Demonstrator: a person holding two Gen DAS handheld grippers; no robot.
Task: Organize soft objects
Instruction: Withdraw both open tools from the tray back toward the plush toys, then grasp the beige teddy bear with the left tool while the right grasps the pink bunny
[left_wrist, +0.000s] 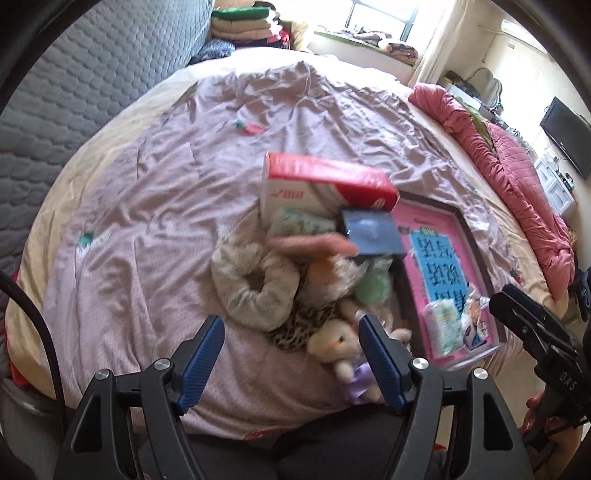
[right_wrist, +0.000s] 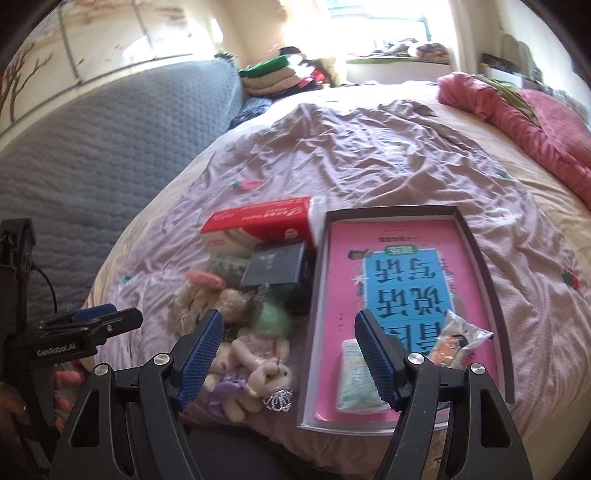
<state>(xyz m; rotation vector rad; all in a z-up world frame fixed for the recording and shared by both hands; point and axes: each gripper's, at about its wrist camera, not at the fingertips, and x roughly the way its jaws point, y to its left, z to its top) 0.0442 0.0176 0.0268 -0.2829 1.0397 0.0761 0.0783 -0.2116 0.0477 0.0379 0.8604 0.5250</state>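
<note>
A pile of soft things lies on the pink bedsheet: a fluffy beige scrunchie, a leopard-print scrunchie, a green pompom and a small plush bunny in a purple dress. A grey tray with a pink book in it holds a tissue pack and a snack packet. My left gripper is open above the sheet, just left of the bunny. My right gripper is open, over the gap between bunny and tray.
A red and white box and a dark blue box stand behind the pile. A pink quilt lies along the bed's right side. A grey headboard is at the left.
</note>
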